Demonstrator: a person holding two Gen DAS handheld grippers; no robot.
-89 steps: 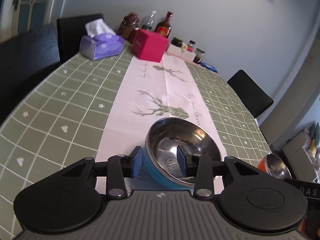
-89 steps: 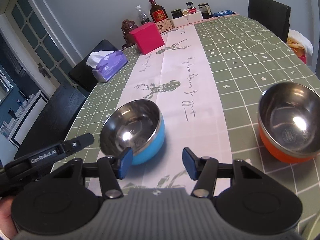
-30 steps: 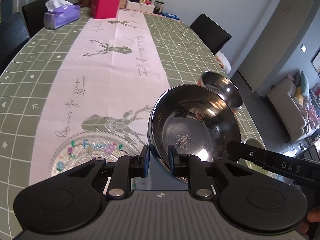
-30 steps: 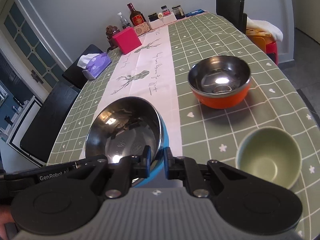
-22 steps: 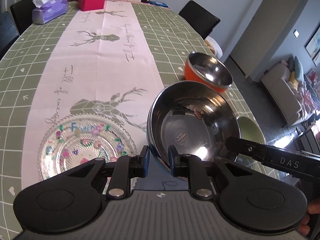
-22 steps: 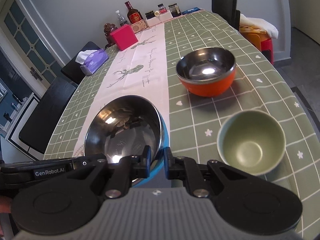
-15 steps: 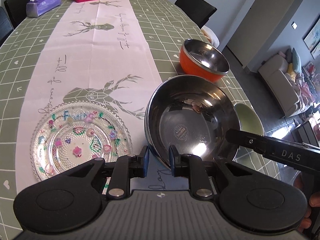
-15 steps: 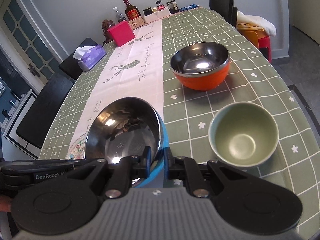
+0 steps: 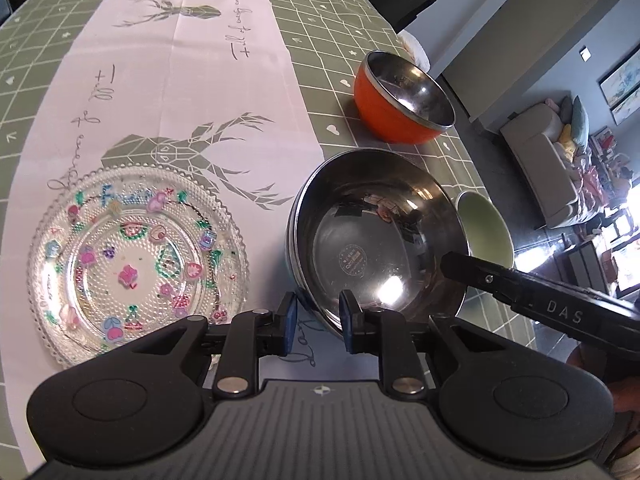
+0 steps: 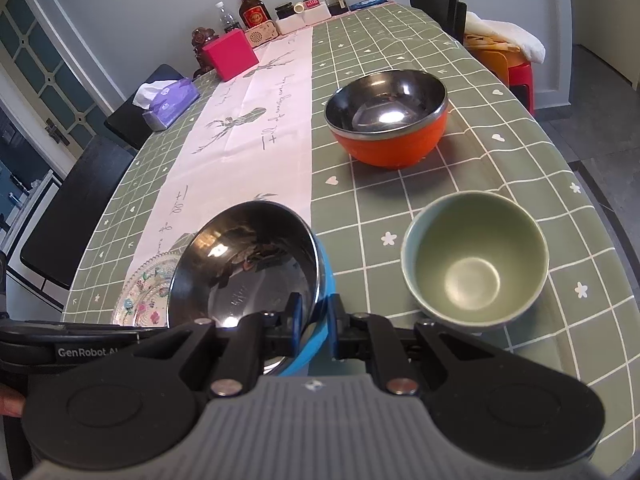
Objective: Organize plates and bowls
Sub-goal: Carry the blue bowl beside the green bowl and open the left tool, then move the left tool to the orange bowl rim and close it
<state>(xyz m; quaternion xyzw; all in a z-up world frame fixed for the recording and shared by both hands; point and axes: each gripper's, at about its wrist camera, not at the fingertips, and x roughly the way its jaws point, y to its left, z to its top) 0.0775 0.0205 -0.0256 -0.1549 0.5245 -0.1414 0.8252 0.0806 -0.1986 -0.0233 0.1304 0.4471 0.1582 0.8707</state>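
1. Carrying a steel-lined blue bowl [image 10: 248,264] above the desk [image 10: 400,40], both hand-held grippers share the load: the left hand-held gripper [image 9: 316,322] is clamped on the bowl's near rim, and the right hand-held gripper [image 10: 314,322] is pinched on the rim at the bowl's right side, one finger inside and one outside.
2. The step in hand appears to be moving this bowl toward the other dishes so that they can be grouped or stacked.
3. In the left wrist view, a clear glass plate [image 9: 136,256] with coloured fruit and flower decoration lies just left of the held bowl, on the near end of a pink table runner [image 9: 180,60] printed with grey deer.
4. An orange bowl [image 10: 386,118] with a steel lining sits farther off on the green checked cloth, well apart from the held bowl.
5. A pale green bowl [image 10: 476,258] sits near the desk's right edge, just right of the held bowl.
6. All three bowls look empty; the steel linings show only reflections, and the glass plate holds nothing.
7. The next move likely calls for choosing a landing place, lowering the bowl level, and letting go with both hand-held grippers together so it does not tip.
8. At the far end stand a pink box [image 10: 230,58], a purple tissue pack [image 10: 170,100], bottles and jars.
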